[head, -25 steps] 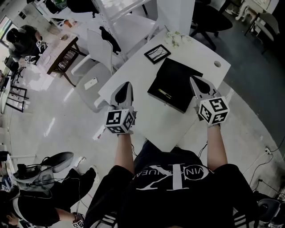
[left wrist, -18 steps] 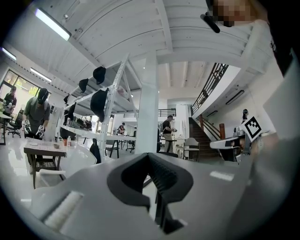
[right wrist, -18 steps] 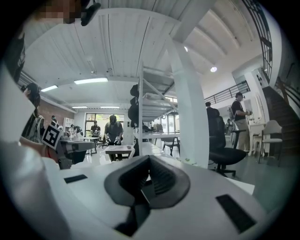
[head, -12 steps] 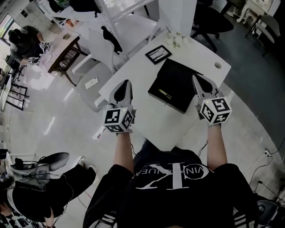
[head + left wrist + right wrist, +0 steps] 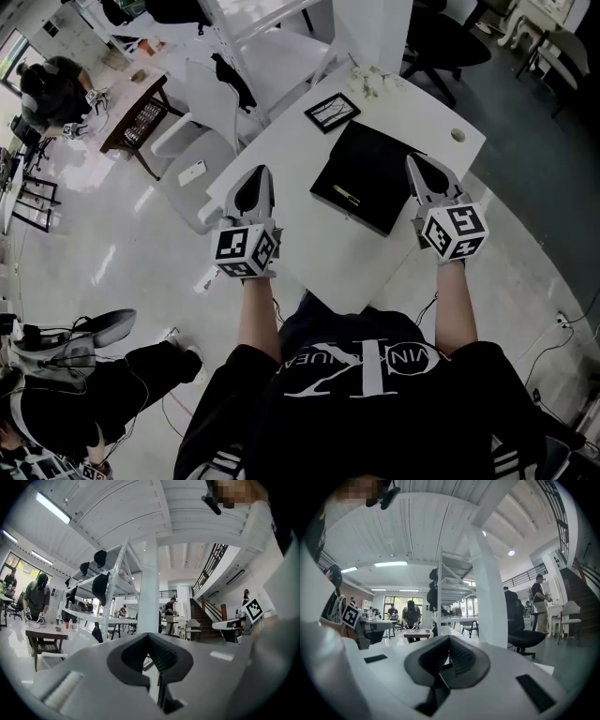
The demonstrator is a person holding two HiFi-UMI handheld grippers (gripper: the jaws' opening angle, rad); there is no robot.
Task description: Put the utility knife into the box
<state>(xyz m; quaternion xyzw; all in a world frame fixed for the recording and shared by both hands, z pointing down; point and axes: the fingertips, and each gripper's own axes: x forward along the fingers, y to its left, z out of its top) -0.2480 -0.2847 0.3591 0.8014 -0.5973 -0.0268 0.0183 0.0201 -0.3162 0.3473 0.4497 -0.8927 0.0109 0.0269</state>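
Note:
A flat black box [image 5: 367, 176] lies closed on the white table [image 5: 309, 239]. Near the box's front left corner lies a slim object with a yellowish stripe, seemingly the utility knife [image 5: 347, 197]. My left gripper [image 5: 257, 178] hovers over the table's left edge, left of the box, shut and empty. At the box's right edge my right gripper [image 5: 418, 167] is also shut with nothing in it. In the left gripper view the left gripper [image 5: 149, 635] points level into the room; the right gripper [image 5: 449, 638] does the same in the right gripper view. Neither of those views shows the box or the knife.
A small framed picture [image 5: 331, 112] lies behind the box, with white flowers [image 5: 375, 82] further back. A cable hole [image 5: 457, 135] sits at the table's right corner. White chairs [image 5: 211, 112] stand to the left, one with a phone [image 5: 191, 173] on it. People work at distant desks.
My left gripper has drifted a little to the left, toward the table's edge. The right gripper has barely moved. Box and knife lie as before.

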